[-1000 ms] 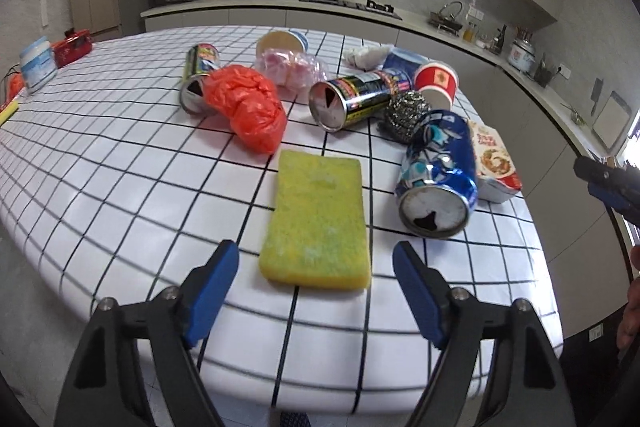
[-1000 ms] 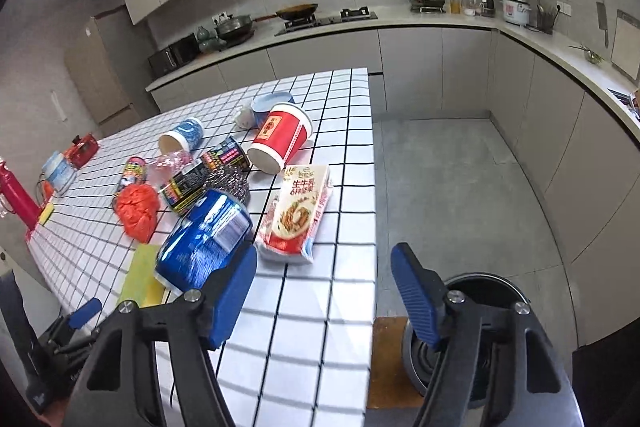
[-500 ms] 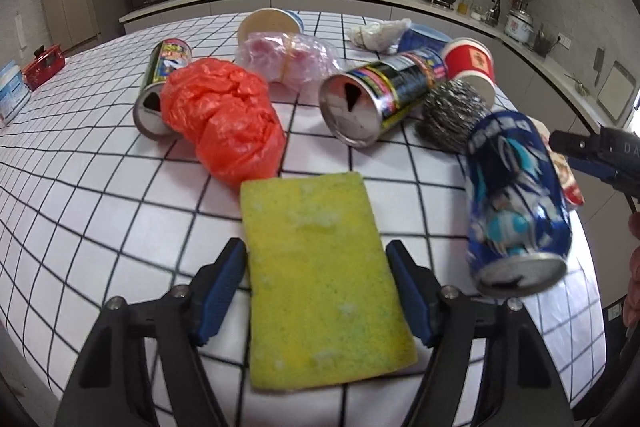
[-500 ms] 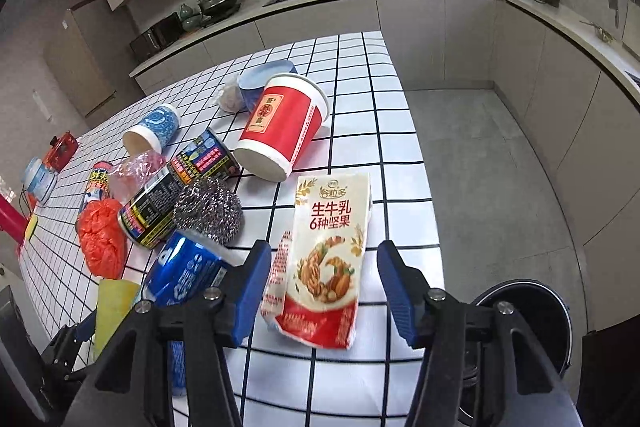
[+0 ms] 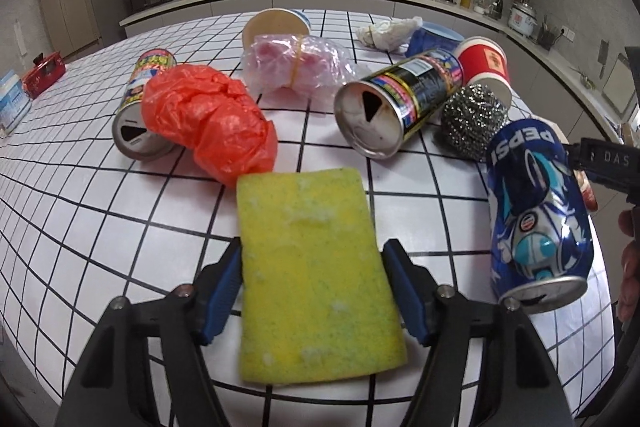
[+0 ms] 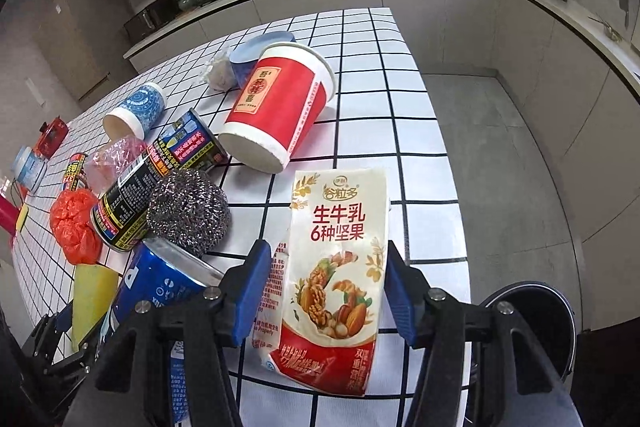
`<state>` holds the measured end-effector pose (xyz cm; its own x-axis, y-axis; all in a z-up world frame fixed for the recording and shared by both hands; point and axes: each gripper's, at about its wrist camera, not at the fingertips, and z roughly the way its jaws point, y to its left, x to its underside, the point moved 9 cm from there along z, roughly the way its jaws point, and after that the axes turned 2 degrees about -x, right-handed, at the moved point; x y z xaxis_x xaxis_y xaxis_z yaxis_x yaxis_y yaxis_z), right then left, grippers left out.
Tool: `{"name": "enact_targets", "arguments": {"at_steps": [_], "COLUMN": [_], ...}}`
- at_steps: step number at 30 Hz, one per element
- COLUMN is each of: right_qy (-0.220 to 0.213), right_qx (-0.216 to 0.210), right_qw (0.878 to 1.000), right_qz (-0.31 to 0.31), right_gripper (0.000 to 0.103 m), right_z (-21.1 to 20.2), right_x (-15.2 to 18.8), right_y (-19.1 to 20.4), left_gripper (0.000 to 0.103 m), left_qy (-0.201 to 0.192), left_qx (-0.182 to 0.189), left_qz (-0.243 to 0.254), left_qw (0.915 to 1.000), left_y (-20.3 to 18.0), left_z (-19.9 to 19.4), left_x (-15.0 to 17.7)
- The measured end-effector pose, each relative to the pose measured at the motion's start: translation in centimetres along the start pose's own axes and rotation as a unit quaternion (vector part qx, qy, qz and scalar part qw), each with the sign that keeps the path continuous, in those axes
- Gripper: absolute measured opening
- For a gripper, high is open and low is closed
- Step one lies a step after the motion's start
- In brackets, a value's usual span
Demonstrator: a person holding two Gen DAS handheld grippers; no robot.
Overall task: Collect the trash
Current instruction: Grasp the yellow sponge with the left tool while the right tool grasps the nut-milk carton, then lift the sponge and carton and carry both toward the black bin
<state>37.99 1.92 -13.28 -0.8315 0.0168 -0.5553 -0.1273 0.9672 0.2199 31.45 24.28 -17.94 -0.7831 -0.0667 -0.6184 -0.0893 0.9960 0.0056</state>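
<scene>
in your left wrist view, the left gripper (image 5: 312, 291) has come forward since a second ago, so the sponge (image 5: 316, 259) that lay ahead of it now sits between its spread fingers, the pads flanking its sides but not yet squeezing; the pepsi can (image 5: 536, 227) lies just to its right. in your right wrist view, the right gripper (image 6: 326, 291) has likewise advanced and narrowed, its still-parted fingers now straddling the milk pouch (image 6: 340, 267), with the bin (image 6: 536, 311) low to its right. both grasps look ready to close.
</scene>
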Motion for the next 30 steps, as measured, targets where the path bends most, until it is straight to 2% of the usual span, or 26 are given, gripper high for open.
{"name": "enact_targets", "arguments": {"at_steps": [3, 8, 11, 12, 13, 14, 16, 19, 20, 21, 23, 25, 29, 30], "right_qy": [0.008, 0.008, 0.005, 0.005, 0.003, -0.005, -0.012, -0.003, 0.001, 0.014, 0.015, 0.014, 0.015, 0.000], "right_qx": [0.003, 0.005, -0.008, -0.011, -0.017, -0.020, -0.027, -0.017, -0.016, -0.014, -0.008, -0.011, 0.001, -0.009], "right_qw": [1.000, 1.000, 1.000, 1.000, 1.000, 1.000, 1.000, 1.000, 1.000, 1.000, 1.000, 1.000, 1.000, 1.000], "right_qz": [-0.015, -0.027, -0.022, -0.019, -0.017, -0.016, -0.010, -0.026, -0.022, -0.018, -0.014, -0.018, -0.019, -0.016], "right_gripper": [0.058, 0.057, 0.055, 0.052, 0.043, 0.024, 0.019, 0.024, 0.035, 0.054, 0.071, 0.072, 0.072, 0.072], "right_z": [0.3, 0.0, -0.2, -0.2, -0.4, -0.9, -1.5, -1.1, -1.0, -0.5, -0.2, 0.1, -0.4, -1.2], "right_x": [-0.1, 0.6, 0.6, 0.5, 0.5, 0.2, -0.1, 0.2, 0.2, 0.7, 1.0, 1.3, 1.0, 0.6], "right_y": [0.5, 0.9, 0.8, 0.7, 0.7, 0.6, 0.6, 0.9, 0.8, 0.7, 0.5, 0.7, 1.0, 1.2], "left_gripper": [0.073, 0.058, 0.051, 0.050, 0.050, 0.050, 0.050, 0.052, 0.053, 0.055, 0.058, 0.062, 0.063, 0.063], "left_qy": [0.004, -0.005, -0.009, -0.009, -0.013, -0.018, -0.023, -0.016, -0.016, -0.014, -0.006, -0.010, -0.006, -0.006], "left_qx": [-0.001, 0.006, 0.027, 0.029, 0.030, 0.027, 0.029, 0.020, 0.014, 0.004, -0.006, -0.012, -0.010, -0.009], "left_qz": [0.002, -0.003, -0.022, -0.025, -0.024, -0.024, -0.019, -0.012, -0.011, -0.009, -0.009, -0.005, -0.006, -0.005], "left_qw": [1.0000, 1.0000, 0.9993, 0.9992, 0.9992, 0.9992, 0.9991, 0.9996, 0.9997, 0.9999, 0.9999, 0.9999, 0.9999, 0.9999], "left_y": [0.0, 0.4, 1.0, 1.0, 1.0, 1.0, 0.8, 0.8, 0.9, 1.2, 1.6, 1.8, 1.9, 1.9], "left_z": [0.3, -0.1, -0.4, -0.4, -0.7, -1.0, -1.4, -1.1, -1.0, -0.8, -0.4, -0.4, -0.2, -0.2], "left_x": [-0.4, -0.3, -0.5, -0.6, -0.7, -0.9, -1.0, -0.6, -0.5, -0.3, 0.0, 0.0, -0.4, -0.4]}}
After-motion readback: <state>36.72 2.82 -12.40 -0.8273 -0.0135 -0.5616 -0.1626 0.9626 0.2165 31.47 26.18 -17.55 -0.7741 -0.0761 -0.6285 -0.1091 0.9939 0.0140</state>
